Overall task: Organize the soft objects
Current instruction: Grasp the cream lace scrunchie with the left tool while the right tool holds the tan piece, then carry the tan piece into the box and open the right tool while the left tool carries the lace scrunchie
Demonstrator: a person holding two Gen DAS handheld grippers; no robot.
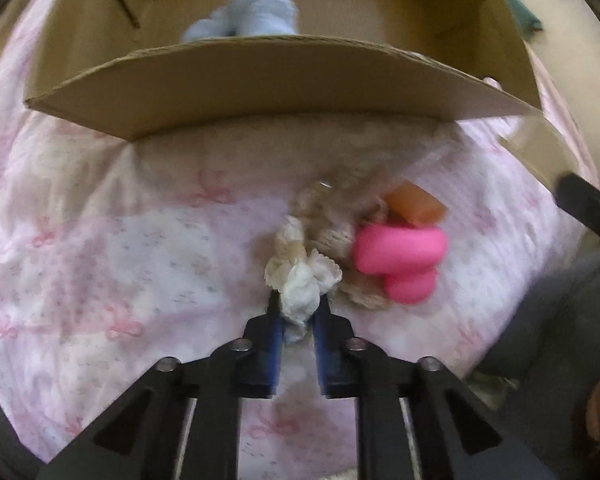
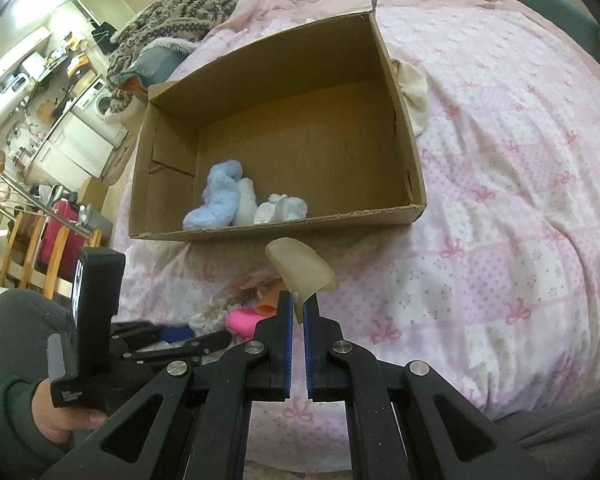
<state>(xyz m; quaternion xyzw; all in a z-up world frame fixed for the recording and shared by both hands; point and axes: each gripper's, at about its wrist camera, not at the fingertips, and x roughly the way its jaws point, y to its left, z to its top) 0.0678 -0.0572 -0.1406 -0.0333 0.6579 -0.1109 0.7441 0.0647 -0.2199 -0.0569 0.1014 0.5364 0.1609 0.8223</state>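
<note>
Blue pads: seen on both hand-held grippers, on the inner faces of black fingers.
Left hand-held gripper [image 1: 296, 300]: pressed together on a white frilled cloth bundle [image 1: 300, 280], which is pinched low over the bed.
Right hand-held gripper [image 2: 298, 300]: closed on the edge of a pale translucent soft piece [image 2: 300, 270], which is held up above the bedspread.
Person: a hand [image 2: 66, 420] in a green sleeve is seen gripping the handle of the left tool.
Loose pile: lace-edged beige cloths [image 1: 332, 216] are heaped just beyond the white bundle; what they are exactly cannot be told through the blur.
Pink soft object [image 1: 400, 256]: laid touching the right side of that pile.
Orange piece [image 1: 416, 202]: set just behind the pink one, against it.
Bedspread [image 2: 520, 184]: pink and white patchwork with bow prints, spread under everything.
Cardboard box [image 2: 404, 120]: stood open on the bed beyond the pile.
Box contents: a fluffy light blue item [image 2: 216, 196] and white soft items [image 2: 280, 208] are gathered at the near wall.
Cream cloth [image 2: 414, 96]: lodged outside the box, against its right wall.
Patterned knit blanket [image 2: 172, 16]: bunched at the far left of the bed.
</note>
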